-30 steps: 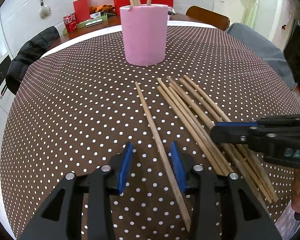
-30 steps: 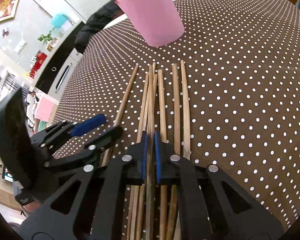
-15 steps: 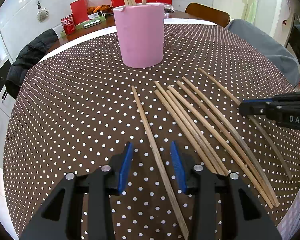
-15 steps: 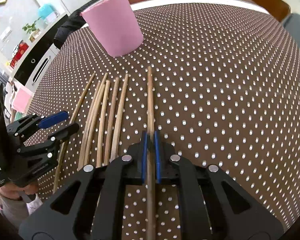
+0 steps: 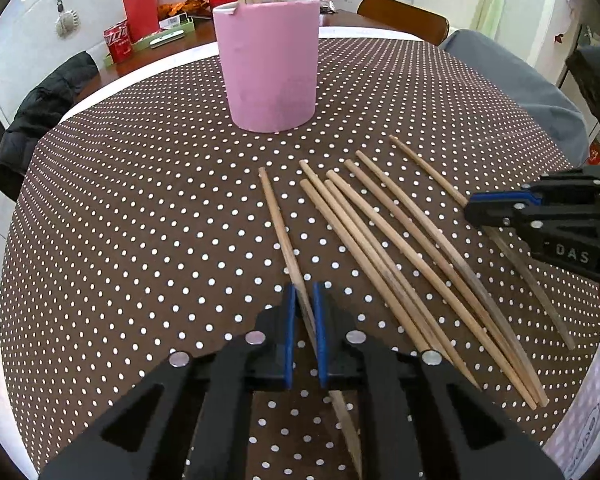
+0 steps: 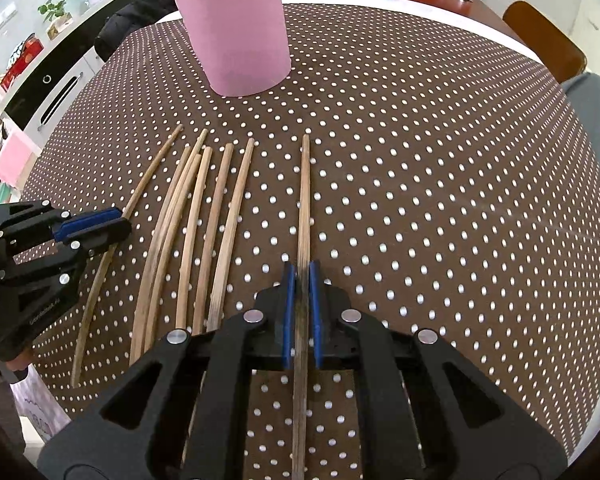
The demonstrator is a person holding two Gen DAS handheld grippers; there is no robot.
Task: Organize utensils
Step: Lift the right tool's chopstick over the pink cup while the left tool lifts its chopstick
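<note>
- L gripper (image 5: 304,308) – pads closed on the leftmost chopstick (image 5: 278,220), gripped low on its shaft; stick's long axis runs straight ahead of the fingers, tip aimed a bit left of the cup (image 5: 270,64).
- R gripper (image 6: 300,280) – clamped on a lone stick (image 6: 304,200) lying apart from the rest, to their right; axis also runs dead ahead along the fingers, far tip toward the cup's right side.
- Between the two held sticks: loose bundle (image 5: 400,248) of approx five sticks flat on the dotted cloth (image 5: 120,220), roughly parallel, fanning a little, all pointing cupward.
- Far: pink cup upright, past every stick tip, well apart from them; a few sticks already stand inside it.
- Judgement: both arms hold one each; cup sits nearly in line w/ each stick's axis – next move prob. needs lift, tilt upright, then drop in. L looks about as near as R; can't tell which is closer.
</note>
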